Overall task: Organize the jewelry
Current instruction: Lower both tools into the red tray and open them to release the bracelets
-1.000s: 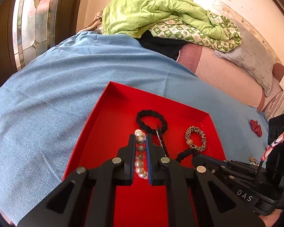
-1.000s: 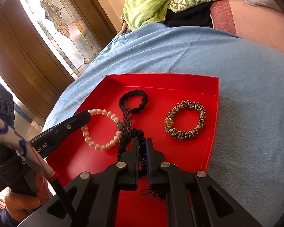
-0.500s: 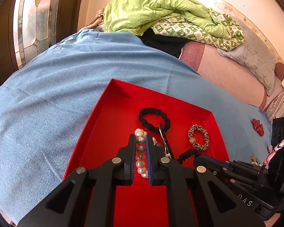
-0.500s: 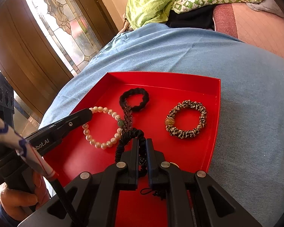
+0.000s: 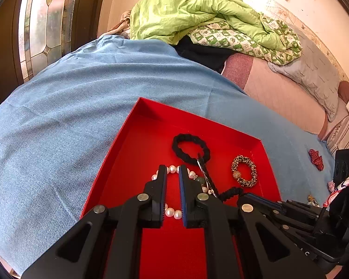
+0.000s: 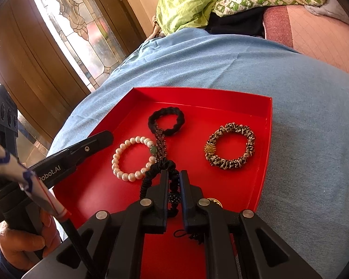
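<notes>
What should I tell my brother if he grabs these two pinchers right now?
Left gripper: jaws slightly apart, empty, above the white pearl bracelet, which lies flat in the red square tray.
Right gripper: shut on the black coiled hair band, low over the tray.
Done: the black braided ring and the leopard-print scrunchie also lie in the tray.
Left: set the band down. A small red piece sits outside the tray on the blue cloth.
</notes>
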The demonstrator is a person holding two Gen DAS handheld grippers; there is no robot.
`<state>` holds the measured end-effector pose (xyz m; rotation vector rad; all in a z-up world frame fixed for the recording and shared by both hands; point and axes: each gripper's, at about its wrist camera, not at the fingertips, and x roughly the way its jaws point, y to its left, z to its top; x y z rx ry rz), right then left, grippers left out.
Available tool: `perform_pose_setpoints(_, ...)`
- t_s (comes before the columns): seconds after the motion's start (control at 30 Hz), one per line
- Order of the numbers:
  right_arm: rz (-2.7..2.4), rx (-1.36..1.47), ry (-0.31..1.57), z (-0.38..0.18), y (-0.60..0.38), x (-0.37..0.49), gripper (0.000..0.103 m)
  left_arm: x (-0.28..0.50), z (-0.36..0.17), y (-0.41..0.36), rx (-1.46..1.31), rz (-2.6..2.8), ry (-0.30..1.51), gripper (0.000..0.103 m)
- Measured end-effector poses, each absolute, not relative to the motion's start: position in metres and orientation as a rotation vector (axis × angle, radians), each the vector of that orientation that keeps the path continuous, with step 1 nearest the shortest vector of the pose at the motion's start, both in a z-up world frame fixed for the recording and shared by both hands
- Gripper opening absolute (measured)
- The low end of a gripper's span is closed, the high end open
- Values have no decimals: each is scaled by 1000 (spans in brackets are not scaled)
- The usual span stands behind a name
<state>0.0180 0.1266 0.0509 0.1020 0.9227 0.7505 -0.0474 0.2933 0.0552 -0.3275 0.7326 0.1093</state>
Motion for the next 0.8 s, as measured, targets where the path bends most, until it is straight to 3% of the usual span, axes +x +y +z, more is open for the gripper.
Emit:
perform_pose_setpoints(0.13, 752, 105, 909, 54, 125, 17, 20, -48, 57, 294, -331, 108, 727, 9)
perform_pose_setpoints(0.8, 776, 170, 894, 68, 115, 14, 20, -44, 62, 282, -329, 89, 721, 9)
